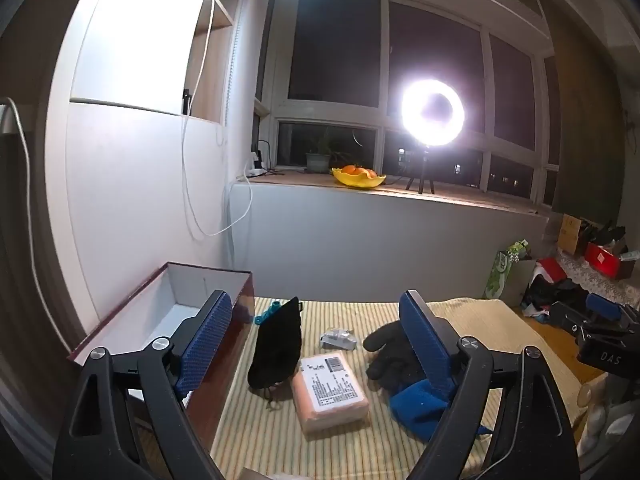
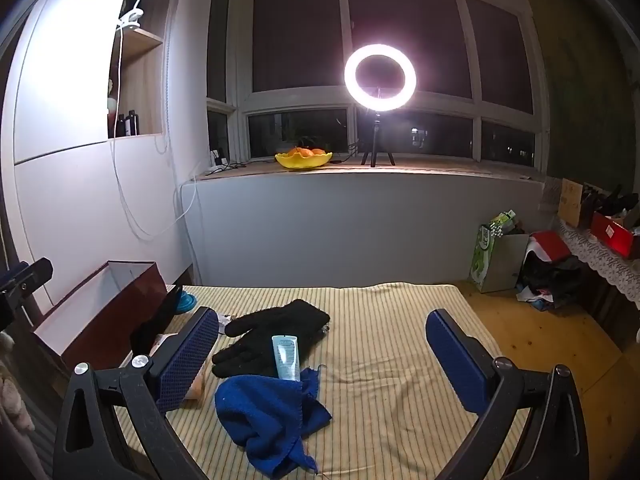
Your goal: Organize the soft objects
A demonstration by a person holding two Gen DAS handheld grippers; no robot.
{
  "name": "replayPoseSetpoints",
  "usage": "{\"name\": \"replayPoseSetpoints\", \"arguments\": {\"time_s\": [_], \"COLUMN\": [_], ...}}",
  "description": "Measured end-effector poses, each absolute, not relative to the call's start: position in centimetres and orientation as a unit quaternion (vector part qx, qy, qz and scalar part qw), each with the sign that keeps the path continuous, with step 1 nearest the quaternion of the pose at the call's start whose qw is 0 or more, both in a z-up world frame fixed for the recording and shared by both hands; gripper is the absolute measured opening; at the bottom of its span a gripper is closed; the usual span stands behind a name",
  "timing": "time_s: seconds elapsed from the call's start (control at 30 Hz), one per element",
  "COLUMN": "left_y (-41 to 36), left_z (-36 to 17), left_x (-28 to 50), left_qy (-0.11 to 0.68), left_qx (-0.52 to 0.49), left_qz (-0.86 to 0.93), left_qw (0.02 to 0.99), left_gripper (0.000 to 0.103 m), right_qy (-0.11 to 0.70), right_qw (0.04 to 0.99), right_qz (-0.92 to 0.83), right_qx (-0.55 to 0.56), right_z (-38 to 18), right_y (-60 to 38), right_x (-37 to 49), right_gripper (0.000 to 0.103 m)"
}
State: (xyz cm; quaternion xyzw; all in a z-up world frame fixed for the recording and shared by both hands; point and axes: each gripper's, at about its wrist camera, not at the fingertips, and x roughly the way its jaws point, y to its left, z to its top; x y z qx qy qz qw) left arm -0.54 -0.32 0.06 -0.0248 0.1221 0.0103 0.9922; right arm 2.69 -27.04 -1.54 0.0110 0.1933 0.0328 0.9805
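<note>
My pads are dark blue with a fine dotted texture, set on black arms. Under them the cloth is pale yellow with thin green stripes. The glove is black, the towel deep blue, the pouch black too. The packet is peach-orange (white printed label on top). The box is reddish-brown outside, white inside; the tube pale teal.

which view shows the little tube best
The right wrist view. There the pale blue tube lies in full sight on the black glove, its lower end touching the blue cloth. In the left wrist view the tube cannot be seen; a finger of the left hand-held gripper covers that area.
</note>
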Motion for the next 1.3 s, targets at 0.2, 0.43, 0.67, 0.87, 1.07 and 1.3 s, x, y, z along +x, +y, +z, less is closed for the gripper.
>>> {"name": "replayPoseSetpoints", "arguments": {"time_s": [0.2,0.43,0.67,0.87,1.07,1.3], "left_y": [-0.3,-0.2,-0.3,0.0,0.0,-0.1], "left_z": [-0.2,-0.2,-0.2,-0.1,-0.2,-0.2], "left_x": [-0.3,-0.1,-0.2,0.1,0.0,0.0], "left_qy": [0.142,0.144,0.142,0.142,0.143,0.143], "left_qx": [-0.042,-0.042,-0.041,-0.042,-0.040,-0.040], "left_qz": [0.008,0.008,0.010,0.008,0.006,0.005], "left_qw": [0.989,0.989,0.989,0.989,0.989,0.989], "left_gripper": [0.086,0.086,0.086,0.086,0.086,0.086], "right_qy": [0.189,0.200,0.201,0.202,0.204,0.205], "right_qw": [0.982,0.979,0.979,0.979,0.978,0.978], "right_qz": [0.027,0.032,0.033,0.033,0.034,0.036], "right_qx": [0.012,0.013,0.013,0.013,0.012,0.009], "right_z": [-1.5,-2.1,-1.8,-2.0,-2.1,-2.7], "right_y": [-27.0,-26.6,-26.8,-26.6,-26.6,-26.3], "right_x": [2.6,2.9,2.8,2.9,2.9,3.1], "right_gripper": [0.102,0.102,0.102,0.102,0.102,0.102]}}
